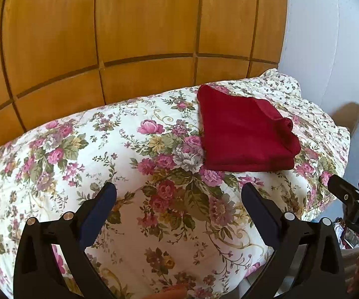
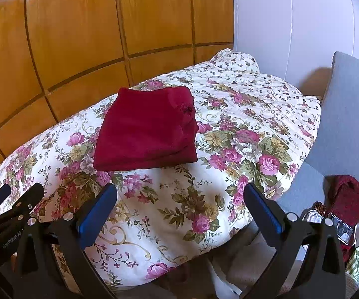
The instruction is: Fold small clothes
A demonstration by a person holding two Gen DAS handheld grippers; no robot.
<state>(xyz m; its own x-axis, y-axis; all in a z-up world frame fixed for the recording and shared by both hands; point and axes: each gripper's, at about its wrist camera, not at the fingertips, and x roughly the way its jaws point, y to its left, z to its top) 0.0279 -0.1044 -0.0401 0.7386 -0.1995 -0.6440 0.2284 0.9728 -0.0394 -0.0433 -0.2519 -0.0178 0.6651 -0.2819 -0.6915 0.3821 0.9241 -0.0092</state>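
A dark red garment (image 1: 244, 132) (image 2: 147, 129) lies folded into a neat rectangle on the floral quilt (image 1: 134, 154) (image 2: 229, 137), toward its far side. My left gripper (image 1: 179, 194) is open above the quilt's near part, short of the garment, with nothing between its blue pads. My right gripper (image 2: 180, 194) is open too, over the quilt's near edge, below and right of the garment. Each gripper shows in the other's view: the right gripper (image 1: 354, 204) at the right edge, the left gripper (image 2: 9, 206) at the left edge.
A wooden panelled wardrobe (image 1: 129, 37) (image 2: 79, 37) stands right behind the bed. A white wall (image 2: 291, 25) and a grey chair (image 2: 349, 114) are at the right. More clothes (image 2: 349, 201), one dark red and one green checked, are piled by the chair.
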